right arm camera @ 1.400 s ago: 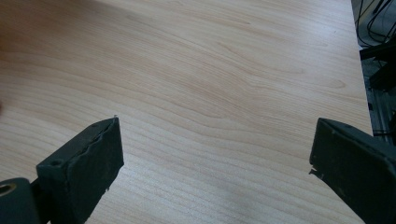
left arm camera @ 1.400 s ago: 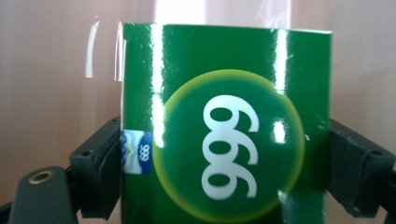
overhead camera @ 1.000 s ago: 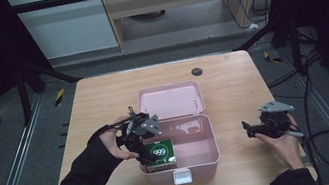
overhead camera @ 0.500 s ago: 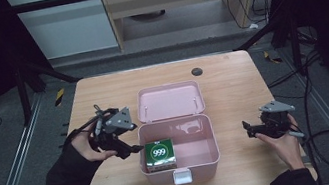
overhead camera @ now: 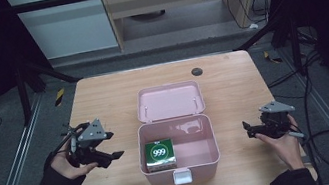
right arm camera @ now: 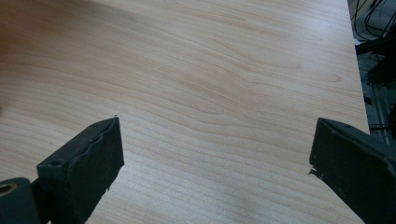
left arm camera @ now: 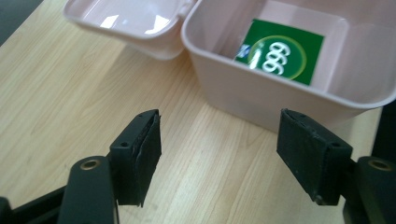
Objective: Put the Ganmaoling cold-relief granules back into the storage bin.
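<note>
An open pink lunch box (overhead camera: 214, 157) stands in the middle of the table, its lid (overhead camera: 170, 100) lying flat behind it. A green pack marked 999 (overhead camera: 159, 155) lies in the box's left half. My left gripper (overhead camera: 112, 158) hovers left of the box, pointing at it. Its jaws have just been opening and nothing is between them. In the left gripper view, the gripper (left arm camera: 219, 154) faces the box wall (left arm camera: 243, 93) with the green pack (left arm camera: 280, 51) inside. My right gripper (overhead camera: 248, 129) rests open to the right of the box; the right gripper view (right arm camera: 215, 154) has bare wood between its jaws.
The wooden table (overhead camera: 232, 86) has a small dark round hole (overhead camera: 196, 71) near its far edge. Dark frame bars and cables surround the table. There is free tabletop on both sides of the box.
My left gripper has drawn away to the left from the box, leaving the green pack lying inside. The right gripper has stayed where it was.
</note>
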{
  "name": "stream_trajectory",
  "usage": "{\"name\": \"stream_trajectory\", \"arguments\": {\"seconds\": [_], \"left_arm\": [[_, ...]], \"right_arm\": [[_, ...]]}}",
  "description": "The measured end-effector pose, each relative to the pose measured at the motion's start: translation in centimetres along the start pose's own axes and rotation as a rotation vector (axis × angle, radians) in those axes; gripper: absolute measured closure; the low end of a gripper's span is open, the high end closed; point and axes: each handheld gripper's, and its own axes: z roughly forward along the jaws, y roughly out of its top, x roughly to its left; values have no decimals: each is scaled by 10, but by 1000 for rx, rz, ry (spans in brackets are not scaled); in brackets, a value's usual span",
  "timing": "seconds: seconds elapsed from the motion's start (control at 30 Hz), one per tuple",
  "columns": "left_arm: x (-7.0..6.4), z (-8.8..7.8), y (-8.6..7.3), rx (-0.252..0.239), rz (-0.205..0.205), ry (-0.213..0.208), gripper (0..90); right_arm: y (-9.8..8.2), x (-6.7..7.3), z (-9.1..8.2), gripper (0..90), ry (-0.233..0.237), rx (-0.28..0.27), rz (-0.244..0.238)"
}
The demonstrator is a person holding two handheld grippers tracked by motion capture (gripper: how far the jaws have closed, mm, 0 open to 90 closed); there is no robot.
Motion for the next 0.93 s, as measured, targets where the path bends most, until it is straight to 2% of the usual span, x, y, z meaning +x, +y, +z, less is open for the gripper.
{"name": "stream_trajectory", "arguments": {"seconds": [0.03,0.07,0.13,0.17,0.2,0.23,0.27,0.3,0.37,0.4,0.43,0.47,0.57,0.6,0.63,0.67,0.7,0.73,0.77,0.87,0.93], "left_arm": [[2,5,-10,-6,-32,24,290],[2,5,-10,-6,-32,24,282],[3,11,-18,-11,-76,57,270],[4,16,-27,-26,-123,75,268],[4,16,-27,-26,-123,75,266],[5,18,-31,-28,-144,87,266],[6,22,-39,-33,-187,107,262],[6,22,-39,-33,-187,107,257],[9,26,-47,-42,-234,124,252],[12,30,-55,-56,-283,140,237],[13,32,-59,-65,-310,152,233],[13,32,-59,-65,-310,152,228],[19,39,-73,-73,-394,201,219],[22,40,-80,-59,-418,236,214],[22,40,-80,-59,-418,236,209],[26,40,-89,-81,-469,246,211],[27,39,-94,-96,-492,253,211],[27,39,-94,-96,-492,253,214],[30,39,-102,-103,-527,273,216],[34,44,-115,-93,-562,312,213],[35,46,-119,-82,-573,320,209]], "right_arm": [[0,0,0,29,-2,1,0],[0,0,0,29,-2,1,0],[-1,0,1,28,-6,1,-1],[-1,0,1,28,-6,3,-2],[-1,0,1,28,-6,3,-2],[-1,0,1,28,-6,5,-1],[-1,0,1,28,-7,2,-2],[-1,0,1,28,-7,2,-2],[-1,0,1,28,-5,5,1],[-1,1,1,28,-4,8,3],[-1,0,1,28,-5,9,-1],[-1,0,1,28,-5,9,-1],[-1,0,1,28,-7,5,1],[-2,0,1,27,-6,4,-2],[-2,0,1,27,-6,4,-2],[-2,0,1,26,-6,6,-2],[-2,0,1,26,-7,7,-5],[-2,0,1,26,-7,7,-5],[-3,1,2,26,-7,12,-9],[-3,2,4,25,-7,22,-15],[-3,3,5,25,-6,26,-19]]}}
